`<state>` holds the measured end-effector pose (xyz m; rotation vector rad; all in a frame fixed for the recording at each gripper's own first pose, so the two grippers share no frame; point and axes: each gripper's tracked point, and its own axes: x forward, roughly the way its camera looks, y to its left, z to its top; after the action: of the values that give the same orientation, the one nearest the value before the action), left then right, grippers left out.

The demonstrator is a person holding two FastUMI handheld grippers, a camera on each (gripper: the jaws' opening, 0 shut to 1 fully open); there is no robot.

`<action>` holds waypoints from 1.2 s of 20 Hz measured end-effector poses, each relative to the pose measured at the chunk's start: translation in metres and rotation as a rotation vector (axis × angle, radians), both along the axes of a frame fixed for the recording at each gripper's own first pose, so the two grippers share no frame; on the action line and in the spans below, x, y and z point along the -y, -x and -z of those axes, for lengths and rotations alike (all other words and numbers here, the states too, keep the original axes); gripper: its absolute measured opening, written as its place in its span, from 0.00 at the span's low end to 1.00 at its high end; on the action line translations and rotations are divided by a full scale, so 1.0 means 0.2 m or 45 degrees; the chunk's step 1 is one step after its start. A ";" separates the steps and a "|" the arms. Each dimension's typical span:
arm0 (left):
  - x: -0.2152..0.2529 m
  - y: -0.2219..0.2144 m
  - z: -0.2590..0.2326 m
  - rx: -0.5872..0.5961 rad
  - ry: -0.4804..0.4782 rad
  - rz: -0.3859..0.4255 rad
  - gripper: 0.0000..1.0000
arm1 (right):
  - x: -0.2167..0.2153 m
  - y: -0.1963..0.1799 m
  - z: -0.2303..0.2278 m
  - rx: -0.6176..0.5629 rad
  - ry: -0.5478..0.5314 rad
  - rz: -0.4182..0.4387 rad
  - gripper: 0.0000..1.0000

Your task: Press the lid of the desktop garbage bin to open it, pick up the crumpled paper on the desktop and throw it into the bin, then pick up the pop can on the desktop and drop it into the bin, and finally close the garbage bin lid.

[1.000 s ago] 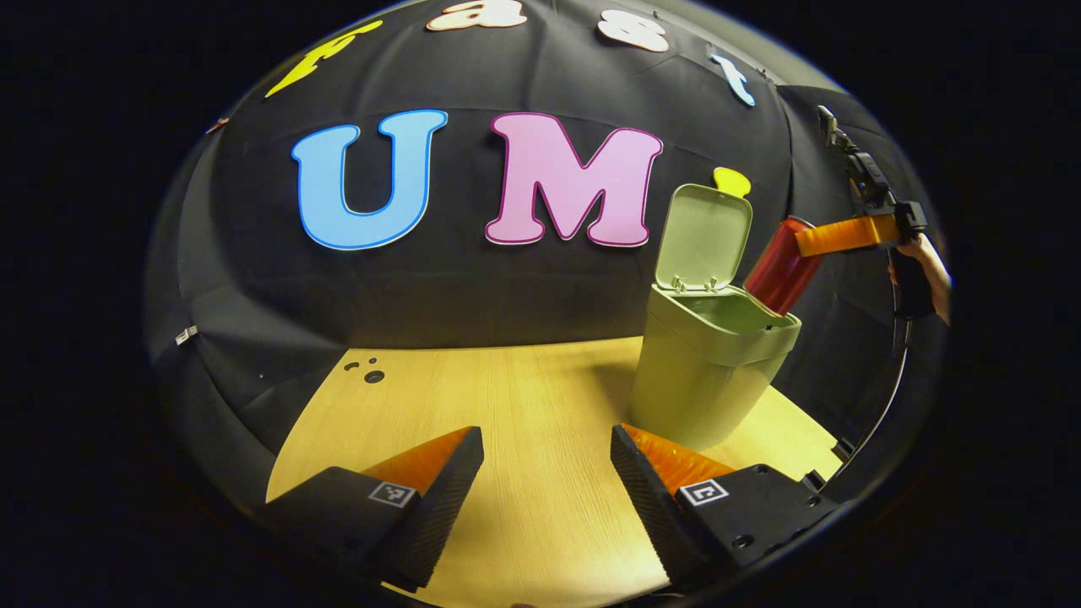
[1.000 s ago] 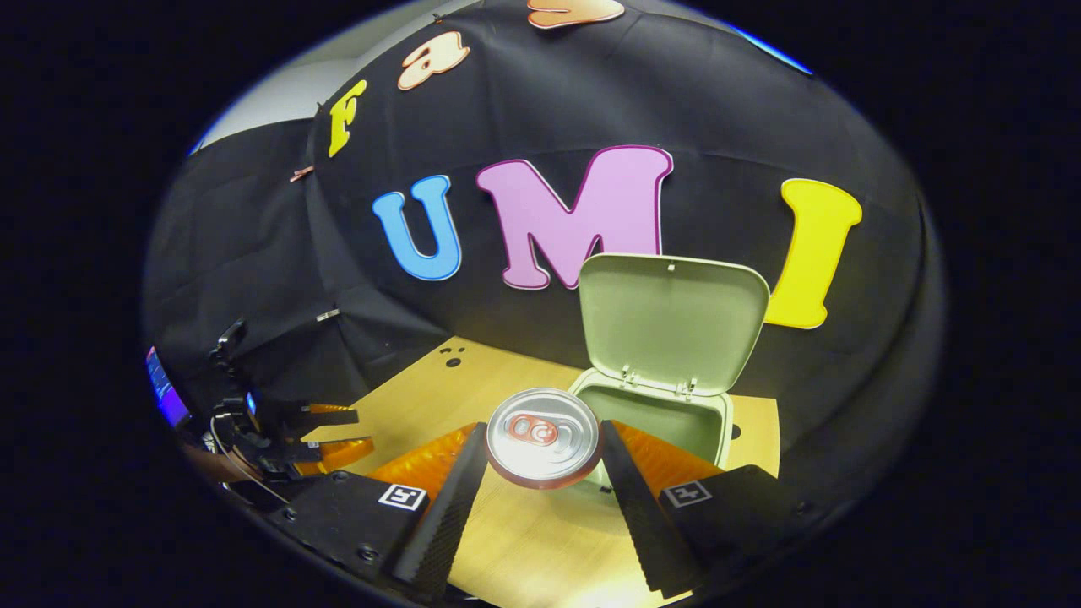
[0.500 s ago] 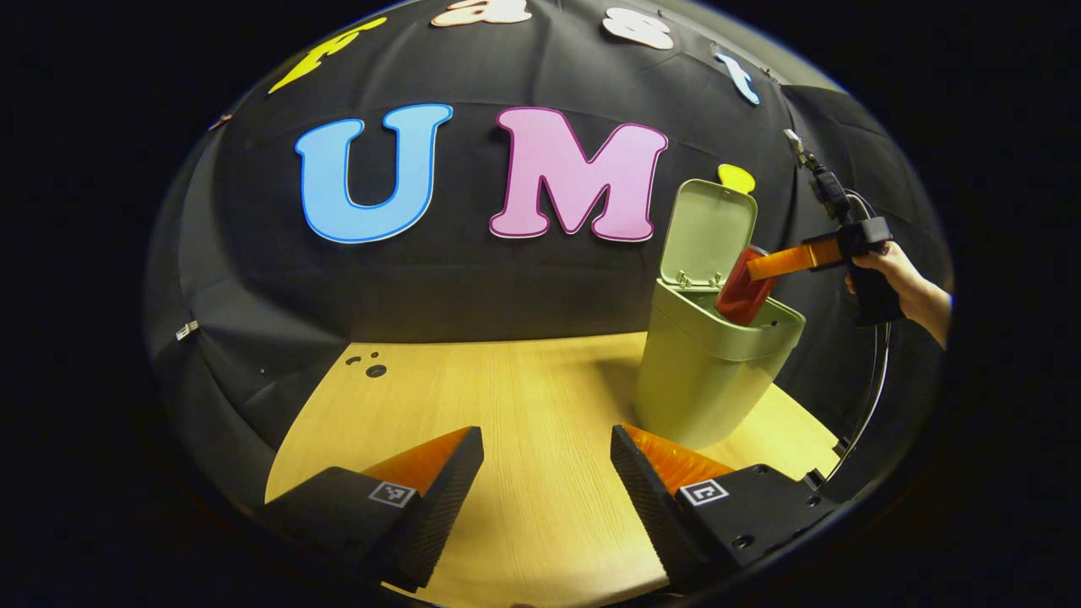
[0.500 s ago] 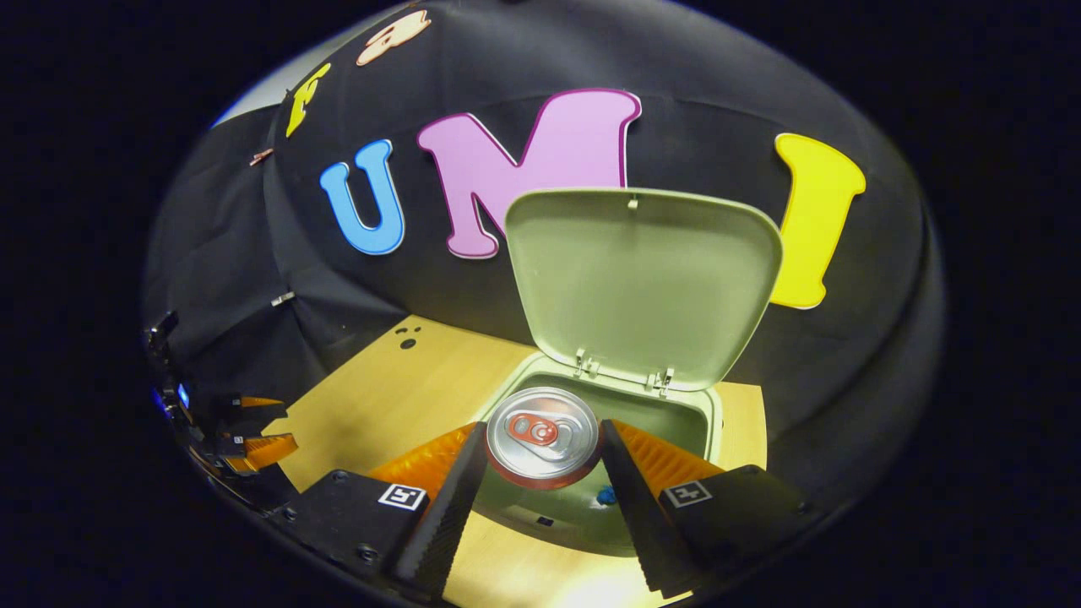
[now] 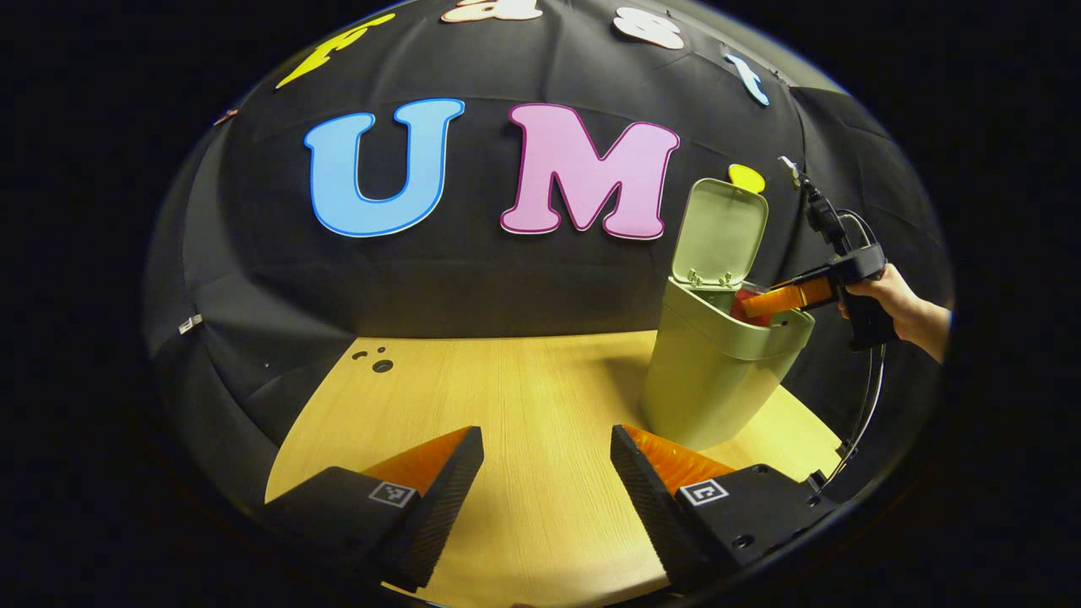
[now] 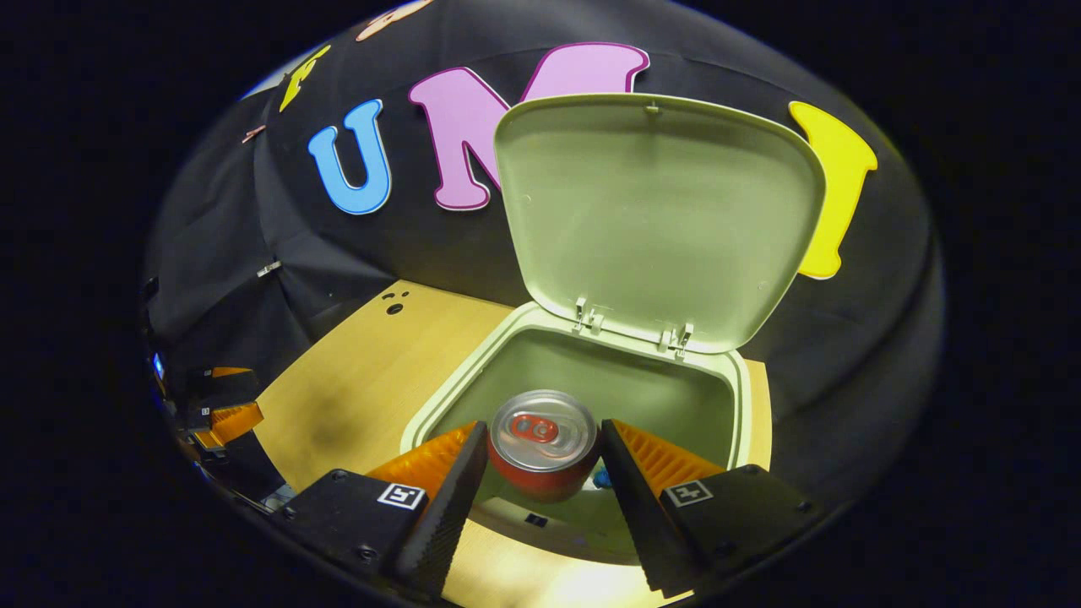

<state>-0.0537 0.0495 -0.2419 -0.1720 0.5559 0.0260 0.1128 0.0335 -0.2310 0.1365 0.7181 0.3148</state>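
Observation:
A red pop can (image 6: 540,432) with a silver top sits between the fingers of my right gripper (image 6: 545,429), which is shut on it. The can hangs inside the mouth of the pale green garbage bin (image 6: 448,384), whose lid (image 6: 659,211) stands upright and open behind it. In the left gripper view the bin (image 5: 718,380) stands at the right of the table. There the right gripper (image 5: 781,297) reaches over its rim, and only a sliver of the can (image 5: 741,302) shows above it. My left gripper (image 5: 547,439) hovers open over the table, left of the bin, holding nothing.
The light wooden table (image 5: 507,397) has a few small dark holes (image 5: 376,363) near its back left. A hand (image 5: 895,304) holds the right gripper beyond the bin. The left gripper (image 6: 224,414) shows far off at the left of the right gripper view.
My right gripper has carried the can forward and down, from above the bin's front edge into its opening. The left gripper has stayed nearly still.

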 end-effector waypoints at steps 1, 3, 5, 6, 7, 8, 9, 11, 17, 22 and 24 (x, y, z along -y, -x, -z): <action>0.00 0.01 0.00 -0.004 0.003 -0.002 0.97 | 0.00 0.00 0.00 -0.001 -0.002 0.001 0.86; 0.01 0.02 0.01 -0.012 0.010 -0.003 0.96 | 0.00 0.01 -0.01 -0.001 -0.004 0.005 0.86; 0.02 0.04 0.01 -0.019 0.008 -0.002 0.96 | -0.01 0.02 -0.06 0.021 -0.026 0.011 0.86; 0.01 0.05 0.02 -0.022 0.006 -0.002 0.96 | -0.01 0.03 -0.08 0.033 -0.042 0.015 0.87; 0.01 0.05 0.02 -0.025 0.006 -0.002 0.96 | -0.01 0.03 -0.12 0.048 -0.057 0.021 0.87; 0.02 0.06 0.02 -0.028 0.008 -0.002 0.96 | -0.01 0.04 -0.15 0.064 -0.068 0.028 0.86; 0.02 0.06 0.02 -0.031 0.011 0.000 0.96 | -0.01 0.04 -0.19 0.084 -0.078 0.035 0.86; 0.03 0.06 0.02 -0.035 0.006 0.009 0.96 | 0.01 0.06 -0.28 0.134 -0.092 0.049 0.86; 0.07 0.03 0.00 -0.023 -0.003 0.046 0.96 | 0.10 0.02 -0.65 0.352 -0.118 0.097 0.92; 0.11 0.02 -0.02 -0.012 -0.010 0.077 0.96 | 0.26 -0.10 -0.95 0.594 -0.140 0.205 0.92; 0.12 0.02 -0.03 -0.004 -0.011 0.080 0.96 | 0.30 -0.16 -1.03 0.641 -0.158 0.247 0.92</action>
<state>-0.0574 0.0252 -0.2352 -0.1464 0.5639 -0.0324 0.1448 -0.0258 -0.0242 0.2328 0.1842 0.1953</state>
